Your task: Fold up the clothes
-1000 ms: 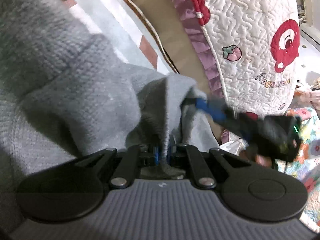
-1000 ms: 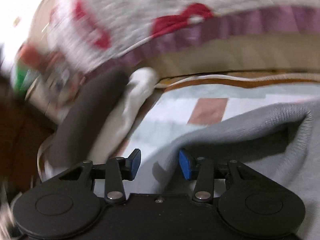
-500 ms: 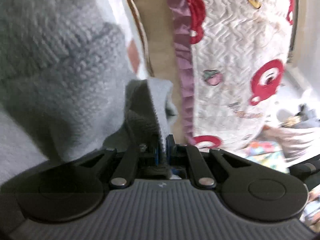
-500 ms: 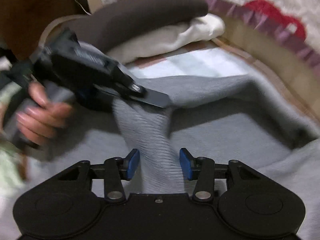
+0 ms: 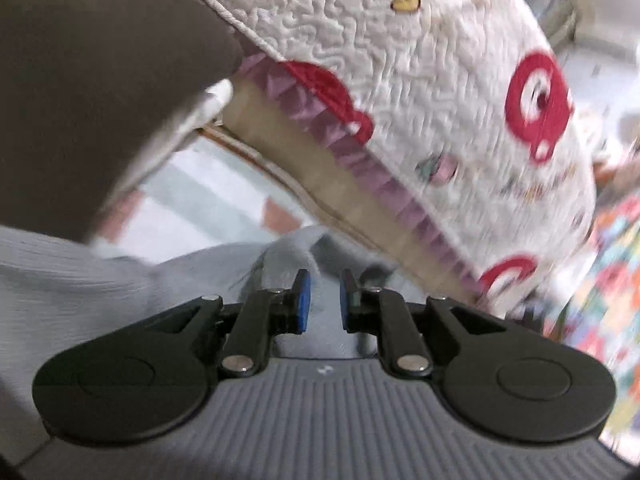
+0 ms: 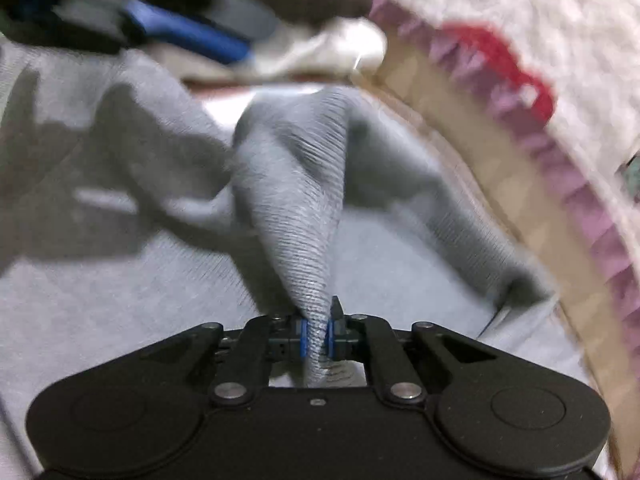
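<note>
Grey knit, left wrist view: sweater (image 5: 72, 280) spread low across the striped bed sheet (image 5: 192, 196), one bunched corner just ahead of the fingertips.
Left gripper (image 5: 321, 306): fingers parted by a narrow gap, nothing pinched between the blue pads, cloth lying under them.
Backdrop: quilted cover (image 5: 420, 80) with red prints rising behind, dark brown cushion (image 5: 80, 92) at upper left.
Change, left: cloth clamped half a second ago, now let go; view swung off the sweater toward the cushion.
Right wrist view: right gripper (image 6: 316, 340) clamped tight on a ribbed part of the sweater (image 6: 304, 216), drawn up into a taut cone.
Other tool: left gripper (image 6: 192, 36) blurred at top left, clear of the cloth.
Change, right: pads wide apart around the ribbing half a second ago, now closed on it.
Progress: sweater rumpled, not yet a neat stack; no finished fold visible; ribbed part probably being carried over the body; smoothing and further folds left.
</note>
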Demonstrator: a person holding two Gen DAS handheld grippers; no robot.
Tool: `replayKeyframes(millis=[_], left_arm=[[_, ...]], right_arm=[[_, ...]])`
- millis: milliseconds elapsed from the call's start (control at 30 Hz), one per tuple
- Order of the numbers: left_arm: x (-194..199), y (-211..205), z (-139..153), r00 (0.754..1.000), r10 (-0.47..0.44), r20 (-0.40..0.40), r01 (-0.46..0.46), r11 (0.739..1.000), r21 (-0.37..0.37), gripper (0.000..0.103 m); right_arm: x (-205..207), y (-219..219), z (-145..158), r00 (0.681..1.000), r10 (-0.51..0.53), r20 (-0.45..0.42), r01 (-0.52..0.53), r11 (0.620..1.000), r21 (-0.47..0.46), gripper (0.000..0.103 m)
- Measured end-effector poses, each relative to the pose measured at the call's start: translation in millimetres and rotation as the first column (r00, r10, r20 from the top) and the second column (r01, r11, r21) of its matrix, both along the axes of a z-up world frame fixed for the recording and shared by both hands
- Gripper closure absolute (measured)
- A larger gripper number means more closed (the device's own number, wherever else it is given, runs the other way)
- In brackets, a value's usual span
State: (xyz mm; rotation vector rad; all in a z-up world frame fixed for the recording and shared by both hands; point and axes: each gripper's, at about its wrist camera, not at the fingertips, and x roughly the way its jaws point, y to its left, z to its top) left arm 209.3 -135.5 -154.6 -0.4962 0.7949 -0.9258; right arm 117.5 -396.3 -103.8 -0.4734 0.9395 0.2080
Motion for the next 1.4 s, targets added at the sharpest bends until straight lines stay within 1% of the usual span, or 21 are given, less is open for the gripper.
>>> replayKeyframes(millis=[33, 100, 133, 200, 300, 400, 433, 533, 567, 600, 667, 767, 900, 1067, 1100, 1133, 1200, 1233, 1300, 1333, 1400], left_arm=[[-2.3, 8.7, 9.5, 0.999, -0.006, 0.037, 0.004, 0.999, 0.051, 0.084], [-9.3, 34.4, 24.9, 0.991, 0.003, 0.134, -0.021, 0.991, 0.133, 0.073], [-14.1, 52.9, 29.0, 0.981, 0.027, 0.191, -0.058, 0.985, 0.159, 0.065], [-14.1, 83.1, 31.6, 0.963, 0.073, 0.26, -0.13, 0.969, 0.212, 0.061], [-12.2, 116.3, 33.2, 0.934, 0.11, 0.341, -0.209, 0.941, 0.268, 0.057], [-8.0, 122.3, 30.1, 0.922, 0.091, 0.378, -0.212, 0.933, 0.292, 0.053], [-6.6, 124.3, 29.1, 0.917, 0.085, 0.389, -0.213, 0.93, 0.3, 0.046], [-2.4, 130.3, 26.0, 0.903, 0.064, 0.424, -0.218, 0.921, 0.324, 0.045], [-1.0, 132.3, 25.0, 0.898, 0.057, 0.435, -0.219, 0.917, 0.332, 0.045], [0.4, 134.3, 24.0, 0.893, 0.05, 0.447, -0.221, 0.914, 0.34, 0.045], [3.2, 138.3, 21.9, 0.883, 0.036, 0.468, -0.225, 0.907, 0.355, 0.044], [7.4, 144.3, 18.8, 0.866, 0.013, 0.5, -0.232, 0.897, 0.378, 0.037], [14.6, 127.1, 7.3, 0.899, -0.057, 0.434, -0.142, 0.9, 0.413, 0.032], [4.0, 96.5, -11.3, 0.86, -0.187, 0.476, -0.136, 0.814, 0.565, 0.018], [3.2, 93.9, -12.6, 0.864, -0.18, 0.47, -0.141, 0.809, 0.57, 0.018], [2.5, 91.7, -13.7, 0.869, -0.171, 0.464, -0.147, 0.807, 0.573, 0.019], [2.2, 90.8, -10.7, 0.895, -0.146, 0.421, -0.135, 0.812, 0.568, 0.035], [0.9, 90.7, -8.4, 0.904, -0.14, 0.403, -0.128, 0.812, 0.569, 0.052], [-8.0, 90.9, 1.8, 0.898, -0.138, 0.418, -0.156, 0.787, 0.596, 0.088], [-12.6, 92.1, 7.7, 0.891, -0.129, 0.434, -0.177, 0.783, 0.596, 0.095], [-22.8, 94.1, 19.2, 0.873, -0.119, 0.472, -0.214, 0.777, 0.592, 0.096]], right_arm=[[0.8, -0.3, 4.4, 0.999, 0.016, -0.027, -0.016, 1.0, 0.02, 0.082], [2.4, -1.0, 13.4, 0.996, 0.05, -0.08, -0.045, 0.997, 0.062, 0.053], [3.8, -5.0, 21.9, 0.995, 0.055, -0.077, -0.046, 0.992, 0.114, 0.049], [11.4, -21.5, 36.3, 0.995, 0.029, -0.1, 0.0, 0.961, 0.277, 0.045], [22.5, -47.4, 49.6, 0.989, -0.049, -0.142, 0.114, 0.86, 0.498, 0.041], [39.2, -51.5, 55.1, 0.979, -0.119, -0.164, 0.194, 0.776, 0.6, 0.039], [47.7, -50.4, 54.7, 0.977, -0.132, -0.165, 0.206, 0.768, 0.607, 0.038], [73.0, -40.9, 36.0, 0.965, -0.165, -0.205, 0.257, 0.748, 0.611, 0.035], [79.4, -32.4, 26.9, 0.968, -0.153, -0.198, 0.243, 0.763, 0.598, 0.049], [85.8, -23.9, 18.0, 0.971, -0.141, -0.191, 0.228, 0.779, 0.585, 0.092], [87.9, -9.9, 16.0, 0.983, -0.133, -0.125, 0.179, 0.829, 0.53, 0.095], [85.5, -23.1, 36.9, 0.975, -0.223, -0.011, 0.188, 0.793, 0.58, 0.095], [80.6, -49.7, 71.0, 0.955, -0.285, 0.079, 0.184, 0.784, 0.593, 0.095], [70.3, -52.8, 94.7, 0.956, -0.256, 0.145, 0.124, 0.797, 0.59, 0.095], [68.2, -51.2, 95.1, 0.955, -0.254, 0.151, 0.119, 0.799, 0.589, 0.095], [66.2, -49.7, 95.4, 0.955, -0.251, 0.158, 0.114, 0.801, 0.588, 0.095], [62.0, -46.6, 96.0, 0.954, -0.247, 0.171, 0.103, 0.804, 0.586, 0.095], [57.7, -47.8, 95.9, 0.951, -0.252, 0.178, 0.102, 0.802, 0.588, 0.095], [49.1, -50.1, 95.7, 0.946, -0.261, 0.191, 0.1, 0.798, 0.594, 0.095], [46.3, -50.9, 95.8, 0.944, -0.267, 0.195, 0.101, 0.794, 0.6, 0.095], [37.0, -47.8, 99.0, 0.943, -0.249, 0.222, 0.078, 0.811, 0.58, 0.095]])
